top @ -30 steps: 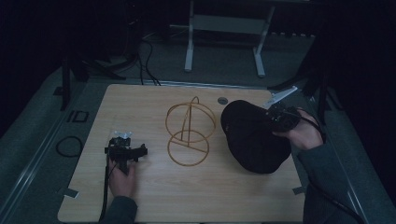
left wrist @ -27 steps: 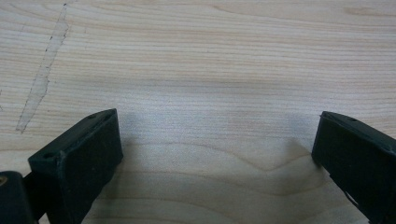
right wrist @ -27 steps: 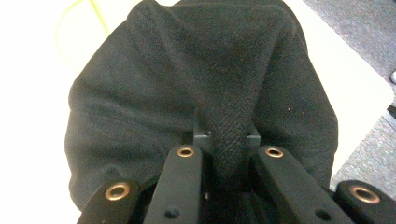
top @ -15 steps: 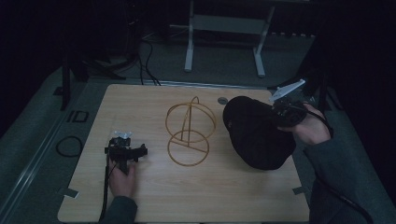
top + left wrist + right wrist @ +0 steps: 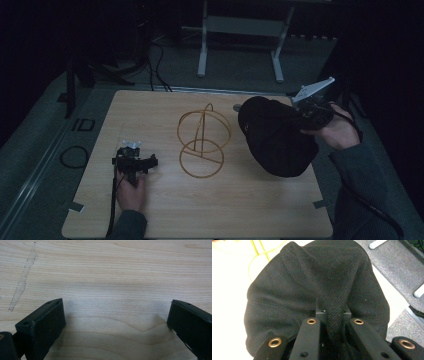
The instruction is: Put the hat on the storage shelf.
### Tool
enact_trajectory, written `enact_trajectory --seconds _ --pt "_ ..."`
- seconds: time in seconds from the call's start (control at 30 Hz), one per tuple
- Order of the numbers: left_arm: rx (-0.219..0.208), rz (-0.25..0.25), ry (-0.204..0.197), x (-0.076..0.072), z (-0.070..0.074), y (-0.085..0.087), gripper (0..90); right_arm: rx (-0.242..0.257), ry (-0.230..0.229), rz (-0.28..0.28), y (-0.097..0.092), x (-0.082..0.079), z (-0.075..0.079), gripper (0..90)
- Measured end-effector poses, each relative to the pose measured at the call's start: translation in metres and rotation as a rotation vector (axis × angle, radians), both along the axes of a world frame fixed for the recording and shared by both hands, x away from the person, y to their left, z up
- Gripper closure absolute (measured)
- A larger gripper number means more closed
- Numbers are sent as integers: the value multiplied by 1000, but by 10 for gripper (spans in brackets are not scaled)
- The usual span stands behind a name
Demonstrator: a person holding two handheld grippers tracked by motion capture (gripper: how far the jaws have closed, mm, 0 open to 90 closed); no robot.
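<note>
Dim room, pale wooden table (image 5: pixel 165 215) under me, dark floor and a metal stand beyond it. With my right gripper (image 5: pixel 333 315) I have a fold of the black hat (image 5: pixel 277 137) pinched between the jaws, which are clamped tight on the cloth; it hangs at the table's right edge, just beside the yellow wire frame (image 5: pixel 202 142). I judge I'm lifting it by the fold so it can go over that frame. Meanwhile my left gripper (image 5: pixel 115 320) rests low on the bare wood with its jaws wide apart, out of the way, holding nothing.
</note>
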State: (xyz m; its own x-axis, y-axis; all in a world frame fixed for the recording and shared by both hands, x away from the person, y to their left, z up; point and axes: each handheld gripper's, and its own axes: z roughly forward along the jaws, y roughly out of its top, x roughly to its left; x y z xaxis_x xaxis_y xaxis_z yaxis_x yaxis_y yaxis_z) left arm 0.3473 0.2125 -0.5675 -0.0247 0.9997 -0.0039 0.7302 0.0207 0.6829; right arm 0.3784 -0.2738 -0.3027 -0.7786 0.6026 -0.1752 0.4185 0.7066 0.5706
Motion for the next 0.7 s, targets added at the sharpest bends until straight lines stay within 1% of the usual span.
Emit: enact_trajectory --seconds 0.1,0.33,0.7 --pt "1 -2 -1 0 0 -1 12 1 -10 2 1 0 6 845" --pt "0 -2 -1 0 0 -1 12 29 -28 19 3 0 17 846" --pt "1 -2 -1 0 0 -1 12 38 -48 51 11 1 32 844"
